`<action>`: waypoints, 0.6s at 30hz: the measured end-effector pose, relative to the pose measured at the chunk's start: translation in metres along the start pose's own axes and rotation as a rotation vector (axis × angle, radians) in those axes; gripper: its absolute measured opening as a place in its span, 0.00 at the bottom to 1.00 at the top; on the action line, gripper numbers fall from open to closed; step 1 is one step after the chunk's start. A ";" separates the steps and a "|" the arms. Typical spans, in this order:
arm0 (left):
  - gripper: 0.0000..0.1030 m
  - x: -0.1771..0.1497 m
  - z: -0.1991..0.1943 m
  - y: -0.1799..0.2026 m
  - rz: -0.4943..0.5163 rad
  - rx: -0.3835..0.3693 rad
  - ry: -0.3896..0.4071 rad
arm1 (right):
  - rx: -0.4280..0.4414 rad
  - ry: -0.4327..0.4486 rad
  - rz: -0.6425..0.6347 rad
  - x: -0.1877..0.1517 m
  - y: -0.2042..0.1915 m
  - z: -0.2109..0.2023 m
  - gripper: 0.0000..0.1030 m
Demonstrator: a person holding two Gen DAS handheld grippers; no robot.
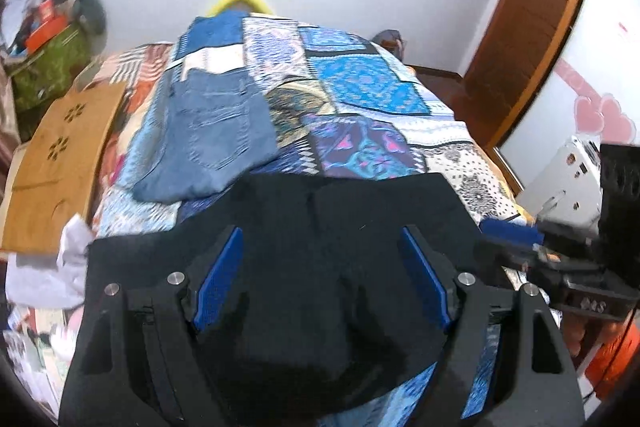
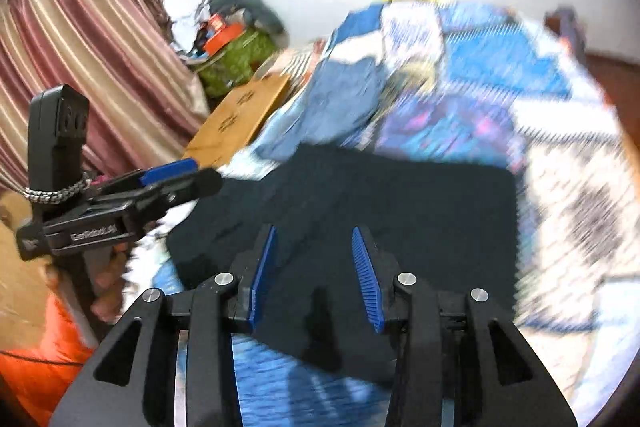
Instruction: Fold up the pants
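Black pants [image 1: 320, 227] lie folded flat on the patterned bedspread [image 1: 360, 87], near the bed's front edge. My left gripper [image 1: 322, 235] is open, its blue pads spread wide above the near part of the pants. My right gripper [image 2: 314, 235] is open above the same black pants [image 2: 400, 203]; that view is blurred by motion. The right gripper also shows in the left wrist view [image 1: 508, 235] at the pants' right edge, and the left gripper shows at the left of the right wrist view [image 2: 180, 175]. Neither holds cloth.
Folded blue jeans [image 1: 212, 131] lie on the bed beyond the black pants. A wooden board [image 1: 60, 155] lies at the bed's left side, with crumpled white cloth [image 1: 60, 267] near it. A wooden door [image 1: 532, 15] stands at the right, curtains [image 2: 80, 47] at the left.
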State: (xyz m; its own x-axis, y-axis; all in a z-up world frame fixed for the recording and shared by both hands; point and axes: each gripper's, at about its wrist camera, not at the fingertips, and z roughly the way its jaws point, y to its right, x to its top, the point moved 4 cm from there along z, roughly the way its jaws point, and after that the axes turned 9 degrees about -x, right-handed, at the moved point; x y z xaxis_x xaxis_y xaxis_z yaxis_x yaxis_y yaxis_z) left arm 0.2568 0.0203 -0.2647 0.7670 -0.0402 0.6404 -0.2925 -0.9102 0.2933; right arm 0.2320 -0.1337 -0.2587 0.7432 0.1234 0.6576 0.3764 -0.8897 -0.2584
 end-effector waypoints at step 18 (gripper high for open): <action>0.65 -0.039 0.118 0.043 0.246 -0.012 -0.281 | -0.059 -0.191 -0.097 -0.048 0.065 0.049 0.35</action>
State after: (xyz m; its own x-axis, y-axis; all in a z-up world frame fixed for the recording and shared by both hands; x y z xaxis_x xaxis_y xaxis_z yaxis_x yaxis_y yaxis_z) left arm 0.2814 -0.0655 -0.3611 0.7990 -0.3704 0.4736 -0.4934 -0.8541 0.1644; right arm 0.2483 -0.1756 -0.3415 0.7982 0.2860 0.5301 0.4226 -0.8930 -0.1544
